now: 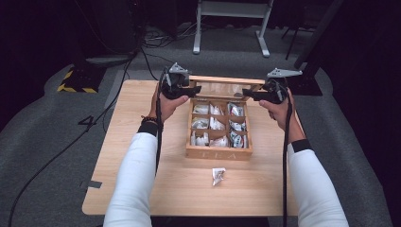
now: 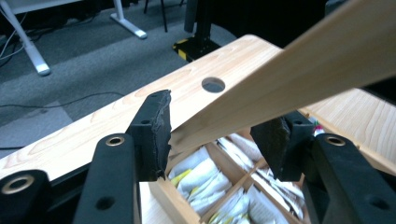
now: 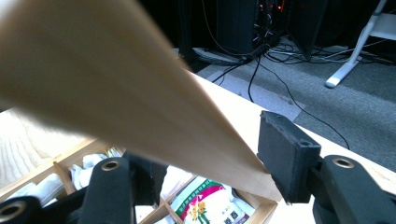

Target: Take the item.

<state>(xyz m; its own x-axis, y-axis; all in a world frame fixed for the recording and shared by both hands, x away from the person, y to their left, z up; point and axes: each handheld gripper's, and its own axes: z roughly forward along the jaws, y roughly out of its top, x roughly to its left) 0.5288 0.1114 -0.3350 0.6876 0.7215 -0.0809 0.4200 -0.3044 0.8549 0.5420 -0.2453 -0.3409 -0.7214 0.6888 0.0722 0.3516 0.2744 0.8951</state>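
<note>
a: setting? 
b: dark room, grey carpet, cables on the floor; a light wooden table carries the work.

a: the item and its location? 
b: a wooden tea box sits mid-table, its hinged lid raised at the far side. judged stiff and light; the hinge is the weak point, so take the lid at its two side edges.

a: gripper states? 
b: left gripper has the lid's left edge between its jaws, one pad touching; whether it clamps, i cannot tell. right gripper likewise at the right edge, one pad against the corner.

a: view differences? 
b: the high view shows a loose sachet in front of the box. the left gripper view shows a hole in the table. the right gripper view shows a printed packet.
</note>
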